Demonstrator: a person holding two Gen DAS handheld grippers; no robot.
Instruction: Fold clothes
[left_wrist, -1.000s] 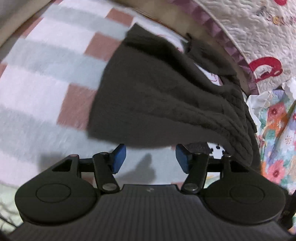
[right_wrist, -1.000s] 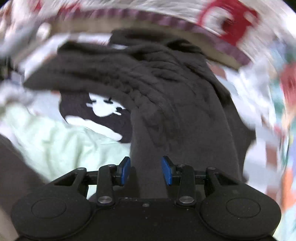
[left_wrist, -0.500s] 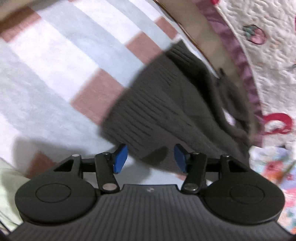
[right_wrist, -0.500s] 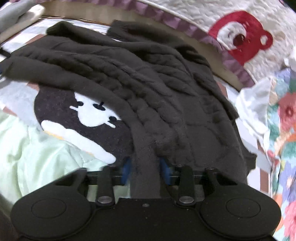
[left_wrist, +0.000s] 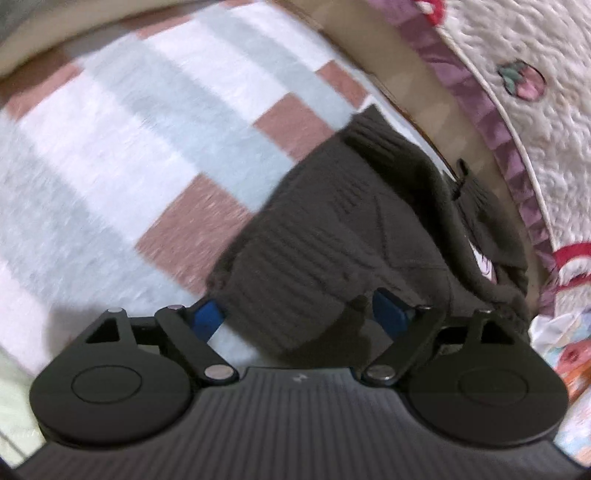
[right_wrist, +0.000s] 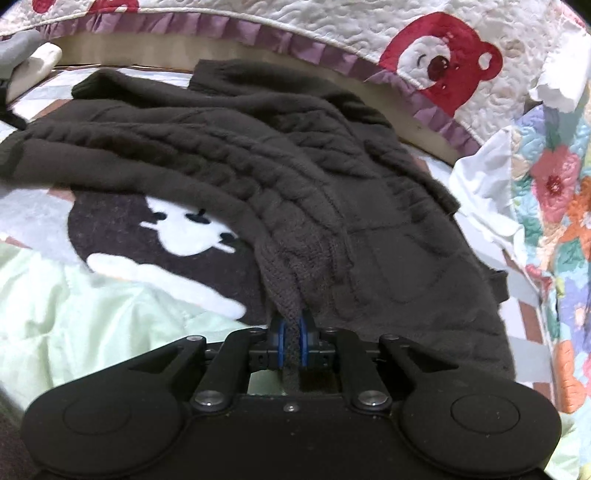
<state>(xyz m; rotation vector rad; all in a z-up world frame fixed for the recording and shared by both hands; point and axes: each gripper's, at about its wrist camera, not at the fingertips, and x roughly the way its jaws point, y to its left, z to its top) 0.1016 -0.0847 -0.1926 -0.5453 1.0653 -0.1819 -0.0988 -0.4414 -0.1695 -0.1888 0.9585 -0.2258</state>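
A dark brown cable-knit sweater (right_wrist: 277, 147) lies spread over the bed. My right gripper (right_wrist: 291, 332) is shut on a bunched fold of the sweater's near edge, which is pinched between the blue pads. In the left wrist view the sweater's ribbed hem (left_wrist: 295, 266) lies on the checked blanket. My left gripper (left_wrist: 297, 312) sits low over that hem corner with its jaws opening. The knit lies between the blue pads (left_wrist: 388, 310), which do not press on it.
A pink, grey and white checked blanket (left_wrist: 129, 147) covers the bed. Behind it run a wooden edge (left_wrist: 406, 85) and a bear-print quilt (right_wrist: 439, 55). A floral quilt (right_wrist: 554, 184) and white cloth (right_wrist: 480, 184) lie right, pale green fabric (right_wrist: 74, 314) left, beside a dark cloth with a white figure (right_wrist: 129, 229).
My right gripper closed on the sweater's fold. My left gripper dropped toward the ribbed hem and rolled, and its jaws spread wider around the hem corner.
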